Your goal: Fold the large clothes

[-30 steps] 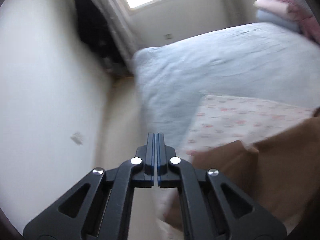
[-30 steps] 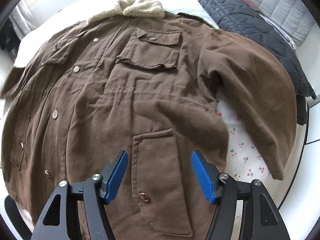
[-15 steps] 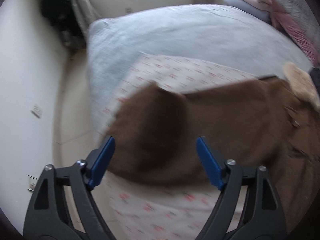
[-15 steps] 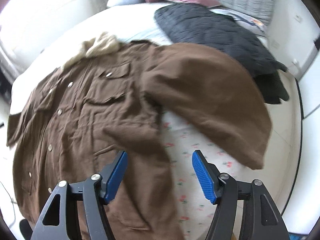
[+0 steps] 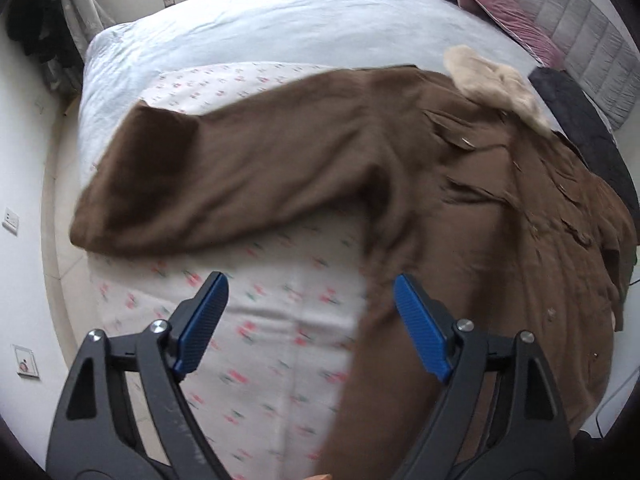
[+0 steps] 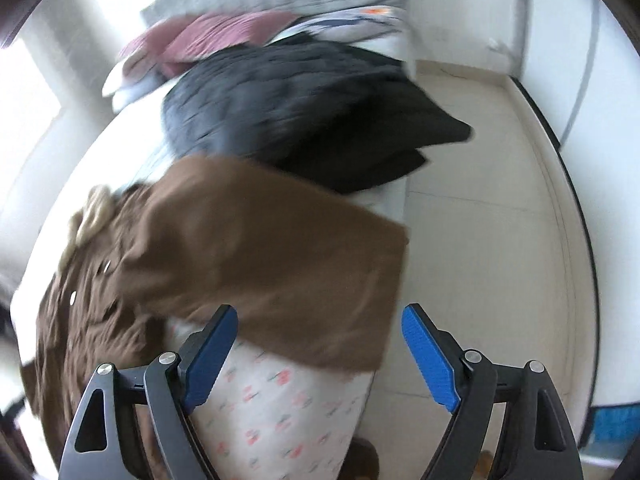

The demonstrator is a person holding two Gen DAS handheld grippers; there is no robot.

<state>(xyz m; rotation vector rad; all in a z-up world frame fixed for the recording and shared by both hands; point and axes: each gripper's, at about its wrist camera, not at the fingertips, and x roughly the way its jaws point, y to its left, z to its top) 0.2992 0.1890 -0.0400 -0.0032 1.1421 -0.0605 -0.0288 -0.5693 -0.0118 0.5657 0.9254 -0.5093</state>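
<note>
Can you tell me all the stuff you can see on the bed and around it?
coat: one, brown, cream fluffy collar, spread on the bed, sleeves out
floral sheet: one, white with pink flowers, under the coat
bedspread: one, pale blue, far side
dark jacket: one, black, beside the coat
pillows: several, pink and white, at the headboard
left gripper: one, black with blue pads, open
right gripper: one, same, open
</note>
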